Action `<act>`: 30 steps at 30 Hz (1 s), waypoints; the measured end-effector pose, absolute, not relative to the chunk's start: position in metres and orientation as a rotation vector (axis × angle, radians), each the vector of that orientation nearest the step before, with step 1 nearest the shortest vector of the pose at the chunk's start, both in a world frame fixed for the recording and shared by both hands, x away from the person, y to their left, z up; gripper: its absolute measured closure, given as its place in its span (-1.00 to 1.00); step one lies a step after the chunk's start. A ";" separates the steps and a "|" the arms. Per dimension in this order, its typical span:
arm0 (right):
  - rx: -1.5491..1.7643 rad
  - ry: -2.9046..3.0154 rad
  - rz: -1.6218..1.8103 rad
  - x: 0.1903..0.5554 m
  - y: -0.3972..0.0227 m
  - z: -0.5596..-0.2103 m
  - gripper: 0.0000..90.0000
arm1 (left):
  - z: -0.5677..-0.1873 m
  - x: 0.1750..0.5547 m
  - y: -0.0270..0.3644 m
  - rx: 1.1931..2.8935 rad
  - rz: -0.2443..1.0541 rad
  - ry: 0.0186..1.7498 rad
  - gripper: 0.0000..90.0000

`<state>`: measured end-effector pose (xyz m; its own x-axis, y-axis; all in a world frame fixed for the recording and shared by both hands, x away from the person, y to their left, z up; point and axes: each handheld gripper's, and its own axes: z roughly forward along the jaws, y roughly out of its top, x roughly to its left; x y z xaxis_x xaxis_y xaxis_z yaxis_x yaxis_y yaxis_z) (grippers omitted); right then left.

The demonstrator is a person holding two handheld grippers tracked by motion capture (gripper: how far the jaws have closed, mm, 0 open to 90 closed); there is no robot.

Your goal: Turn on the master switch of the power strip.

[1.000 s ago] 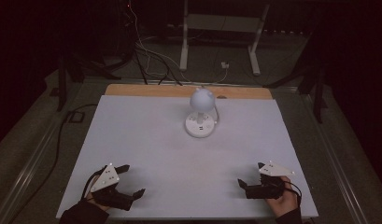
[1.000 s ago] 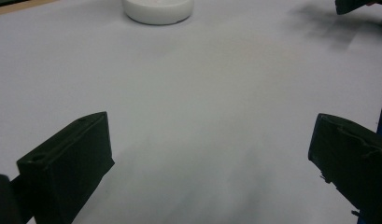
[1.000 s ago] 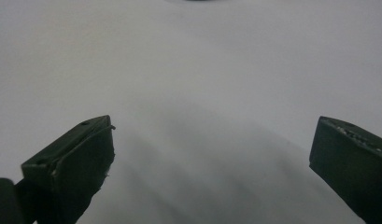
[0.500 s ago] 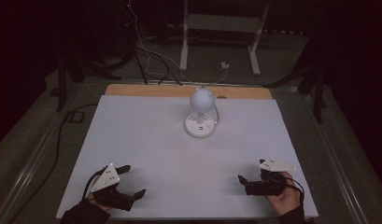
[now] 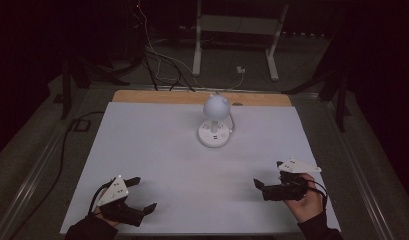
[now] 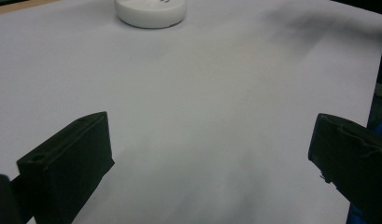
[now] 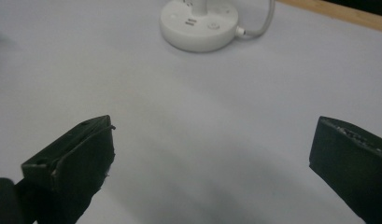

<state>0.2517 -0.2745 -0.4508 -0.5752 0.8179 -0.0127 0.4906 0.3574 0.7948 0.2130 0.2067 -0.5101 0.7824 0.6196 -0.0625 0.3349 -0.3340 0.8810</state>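
Lamp [image 5: 215, 123] far ahead, between hand-held grippers.

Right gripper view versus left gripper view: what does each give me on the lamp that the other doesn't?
The right gripper view alone shows the top of the lamp base, with its sockets and round button, the foot of the stem, and the white cable leaving its side. The left gripper view alone shows a dark shadow on the far sheet. Both show part of the round base, the white sheet and wide-open jaws holding nothing.
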 end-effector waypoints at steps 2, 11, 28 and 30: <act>1.138 2.217 1.095 0.254 -0.274 -0.448 -1.00 | -0.510 0.213 0.207 1.949 0.349 0.718 -0.99; 1.121 2.227 1.117 0.264 -0.269 -0.438 -1.00 | -0.510 0.213 0.207 1.945 0.346 0.718 -1.00; 1.059 2.240 1.148 0.294 -0.248 -0.422 -1.00 | -0.509 0.212 0.207 1.940 0.344 0.717 -1.00; 1.051 2.247 1.152 0.297 -0.245 -0.421 -1.00 | -0.509 0.213 0.207 1.938 0.342 0.717 -0.99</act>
<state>0.2968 -0.2445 -0.4214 -0.6354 0.7721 -0.0148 0.4390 0.3768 0.8157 0.2125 0.2073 -0.5091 0.7843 0.6165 -0.0692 0.3334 -0.3247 0.8851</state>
